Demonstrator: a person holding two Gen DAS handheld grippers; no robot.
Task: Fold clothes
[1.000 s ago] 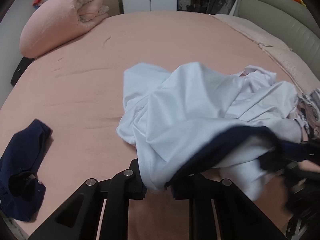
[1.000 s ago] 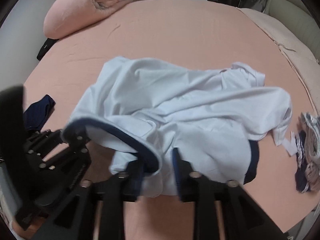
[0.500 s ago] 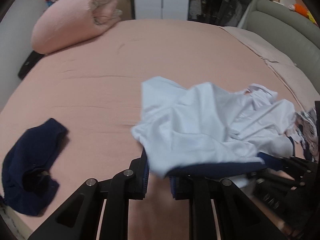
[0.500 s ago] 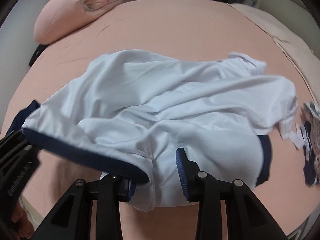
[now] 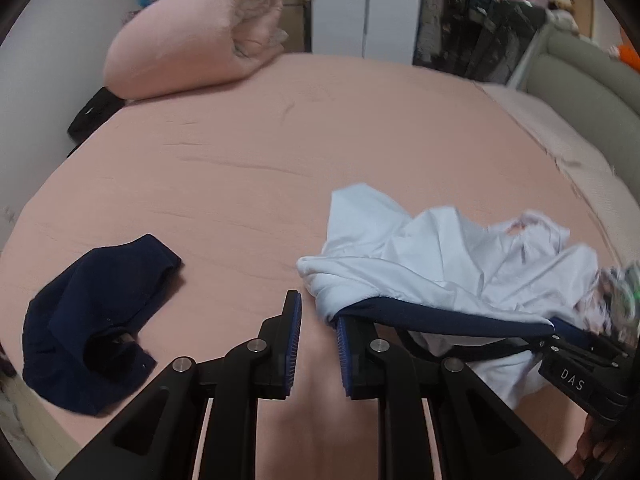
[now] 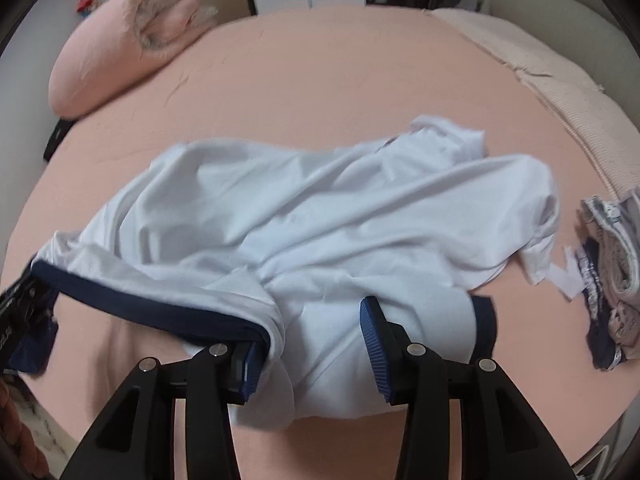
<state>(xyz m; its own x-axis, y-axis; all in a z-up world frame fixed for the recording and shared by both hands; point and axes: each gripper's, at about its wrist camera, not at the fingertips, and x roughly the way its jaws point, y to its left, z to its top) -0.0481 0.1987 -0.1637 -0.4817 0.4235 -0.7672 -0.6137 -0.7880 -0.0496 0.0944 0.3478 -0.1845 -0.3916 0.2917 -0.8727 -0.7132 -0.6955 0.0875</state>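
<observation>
A white shirt [image 6: 320, 208] with a navy hem [image 6: 160, 312] lies crumpled on the pink bed [image 5: 280, 152]. My right gripper [image 6: 308, 344] is wide open over the shirt's near edge, white cloth lies between its fingers, and the hem drapes over the left finger. In the left wrist view the shirt [image 5: 440, 256] sits to the right. The hem [image 5: 440, 320] runs from my left gripper's right finger across to the right gripper [image 5: 580, 364]. My left gripper [image 5: 318, 344] is open, with bare sheet showing in the gap.
A dark navy garment [image 5: 92, 320] lies at the bed's near left. A rolled pink blanket [image 5: 192, 40] sits at the far left corner. A small pile of clothes [image 6: 612, 264] lies at the right edge. A grey headboard [image 5: 592, 92] stands on the right.
The shirt has slid out from between my left fingers to the right, and the hem now spans both grippers. My right gripper's fingers have spread wider.
</observation>
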